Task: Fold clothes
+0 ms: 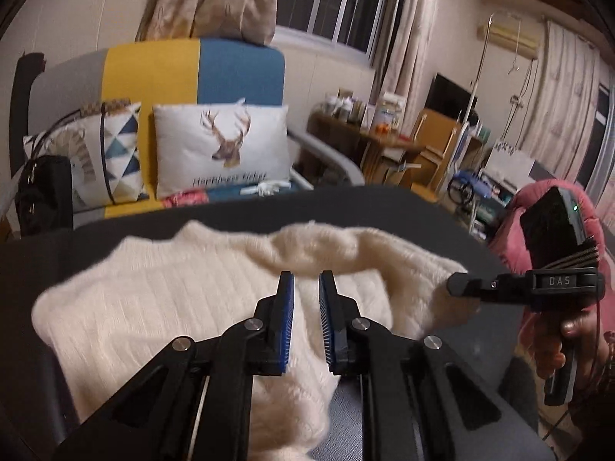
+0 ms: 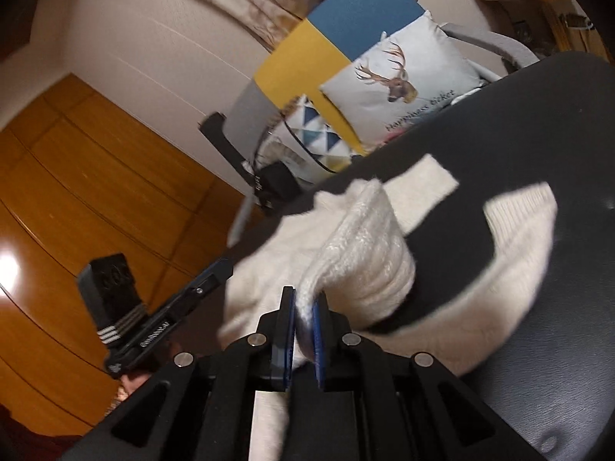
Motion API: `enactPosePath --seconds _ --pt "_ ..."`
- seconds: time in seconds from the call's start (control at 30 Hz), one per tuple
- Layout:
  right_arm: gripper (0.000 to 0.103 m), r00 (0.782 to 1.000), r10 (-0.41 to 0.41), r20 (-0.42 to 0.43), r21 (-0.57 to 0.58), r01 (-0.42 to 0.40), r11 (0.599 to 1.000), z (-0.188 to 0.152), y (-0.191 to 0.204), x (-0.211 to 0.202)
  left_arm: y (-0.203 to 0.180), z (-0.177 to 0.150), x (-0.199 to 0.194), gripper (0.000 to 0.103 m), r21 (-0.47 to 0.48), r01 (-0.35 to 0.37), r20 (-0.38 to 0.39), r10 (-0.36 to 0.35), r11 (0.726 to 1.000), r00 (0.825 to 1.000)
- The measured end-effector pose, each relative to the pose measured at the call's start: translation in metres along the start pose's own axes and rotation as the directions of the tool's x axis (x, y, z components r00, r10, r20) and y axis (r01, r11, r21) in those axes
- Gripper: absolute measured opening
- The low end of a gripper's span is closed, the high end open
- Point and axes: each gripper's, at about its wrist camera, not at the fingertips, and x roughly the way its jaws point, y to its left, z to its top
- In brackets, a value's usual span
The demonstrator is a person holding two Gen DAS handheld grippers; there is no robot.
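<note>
A cream knitted sweater (image 1: 184, 299) lies on a dark table (image 1: 346, 207). My left gripper (image 1: 306, 288) hovers just over the sweater's middle, its blue-padded jaws slightly apart with nothing between them. My right gripper (image 2: 303, 303) is shut on a fold of the sweater (image 2: 361, 246) and holds it lifted off the table (image 2: 519, 146). The right gripper also shows in the left wrist view (image 1: 461, 284) at the sweater's right edge. The left gripper shows in the right wrist view (image 2: 219, 272) at the left. A cuff end (image 2: 423, 176) and a ribbed end (image 2: 522, 207) lie flat.
A sofa (image 1: 192, 69) with a deer pillow (image 1: 223, 146) and a triangle-pattern pillow (image 1: 111, 146) stands behind the table. A black bag (image 1: 42, 192) sits at the left. A cluttered desk (image 1: 384, 130) and shelves are at the back right. A wooden floor (image 2: 77, 192) lies beyond the table.
</note>
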Motion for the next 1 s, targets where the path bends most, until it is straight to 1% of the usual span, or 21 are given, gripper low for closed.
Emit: enactPosePath --seconds 0.1,0.17,0.27,0.33,0.37,0.43,0.47,0.5,0.53,0.57,0.6,0.63,0.67,0.7,0.73,0.77,0.8,0.87,0.9,0.97,1.0 --pt "0.007 0.998 0.064 0.011 0.035 -0.064 0.997 0.004 0.007 -0.003 -0.001 -0.001 0.004 0.014 0.007 0.008 -0.019 -0.007 1.000 1.000" --pt "0.007 0.994 0.111 0.018 0.070 -0.112 0.991 0.004 0.008 0.002 -0.003 -0.010 0.013 0.014 0.012 0.024 -0.060 -0.023 1.000 0.998" --pt "0.007 0.985 0.168 0.026 0.118 -0.170 0.978 0.007 0.009 0.013 -0.010 -0.031 0.031 0.016 0.054 -0.020 -0.125 0.027 0.998 0.992" --pt "0.007 0.983 0.182 0.029 0.130 -0.184 0.974 0.011 0.008 0.024 -0.010 -0.047 0.047 0.024 0.098 -0.061 -0.183 0.078 0.993 0.980" --pt "0.007 0.986 0.166 0.032 0.123 -0.168 0.978 0.015 0.007 0.030 -0.010 -0.054 0.054 0.027 0.118 -0.080 -0.203 0.103 0.990 0.974" --pt "0.007 0.991 0.126 0.035 0.111 -0.129 0.985 0.022 0.003 0.044 -0.011 -0.067 0.064 0.030 0.156 -0.097 -0.222 0.130 0.983 0.966" --pt "0.007 0.995 0.093 0.034 0.105 -0.097 0.990 0.026 -0.001 0.054 -0.012 -0.072 0.067 0.035 0.176 -0.104 -0.221 0.142 0.979 0.965" --pt "0.007 0.998 0.054 0.024 0.106 -0.056 0.993 0.030 -0.008 0.065 -0.015 -0.076 0.069 0.043 0.195 -0.107 -0.210 0.149 0.975 0.966" --pt "0.007 1.000 0.012 0.014 0.106 -0.013 0.994 0.034 -0.015 0.077 -0.019 -0.080 0.070 0.047 0.221 -0.108 -0.208 0.155 0.969 0.966" --pt "0.007 0.999 -0.040 -0.001 0.104 0.040 0.994 0.037 -0.024 0.090 -0.024 -0.084 0.072 0.054 0.260 -0.112 -0.207 0.169 0.959 0.964" --pt "0.007 0.997 -0.079 -0.010 0.096 0.080 0.992 0.038 -0.031 0.099 -0.028 -0.089 0.075 0.060 0.296 -0.122 -0.206 0.188 0.947 0.960" --pt "0.007 0.993 -0.118 -0.021 0.087 0.119 0.989 0.040 -0.039 0.109 -0.034 -0.094 0.078 0.064 0.341 -0.130 -0.205 0.209 0.931 0.956" --pt "0.007 0.987 -0.156 -0.033 0.080 0.158 0.984 0.040 -0.045 0.116 -0.041 -0.100 0.082 0.072 0.393 -0.134 -0.205 0.228 0.910 0.952" --pt "0.009 0.980 -0.194 -0.045 0.072 0.197 0.978 0.040 -0.051 0.124 -0.047 -0.106 0.086 0.077 0.439 -0.137 -0.205 0.248 0.888 0.947" --pt "0.009 0.972 -0.227 -0.057 0.064 0.231 0.971 0.039 -0.057 0.131 -0.051 -0.110 0.089 0.078 0.472 -0.144 -0.202 0.266 0.870 0.943" --pt "0.010 0.970 -0.233 -0.069 0.067 0.237 0.969 0.037 -0.063 0.135 -0.053 -0.112 0.091 0.079 0.491 -0.150 -0.198 0.277 0.858 0.940" --pt "0.011 0.968 -0.237 -0.081 0.070 0.243 0.968 0.035 -0.069 0.138 -0.052 -0.112 0.092 0.080 0.487 -0.147 -0.201 0.274 0.861 0.941" --pt "0.019 0.971 -0.229 -0.073 0.086 0.235 0.968 0.031 -0.073 0.132 -0.046 -0.110 0.094 0.080 0.459 -0.130 -0.218 0.254 0.879 0.943" --pt "0.025 0.972 -0.225 -0.061 0.095 0.230 0.969 0.030 -0.073 0.127 -0.043 -0.109 0.094 0.080 0.447 -0.133 -0.221 0.253 0.885 0.942" --pt "0.025 0.973 -0.230 -0.013 0.113 0.230 0.967 0.032 -0.067 0.103 -0.039 -0.108 0.096 0.080 0.432 -0.149 -0.222 0.265 0.890 0.938" --pt "0.027 0.972 -0.234 0.015 0.119 0.231 0.966 0.033 -0.064 0.090 -0.037 -0.107 0.096 0.080 0.427 -0.158 -0.222 0.273 0.890 0.936"
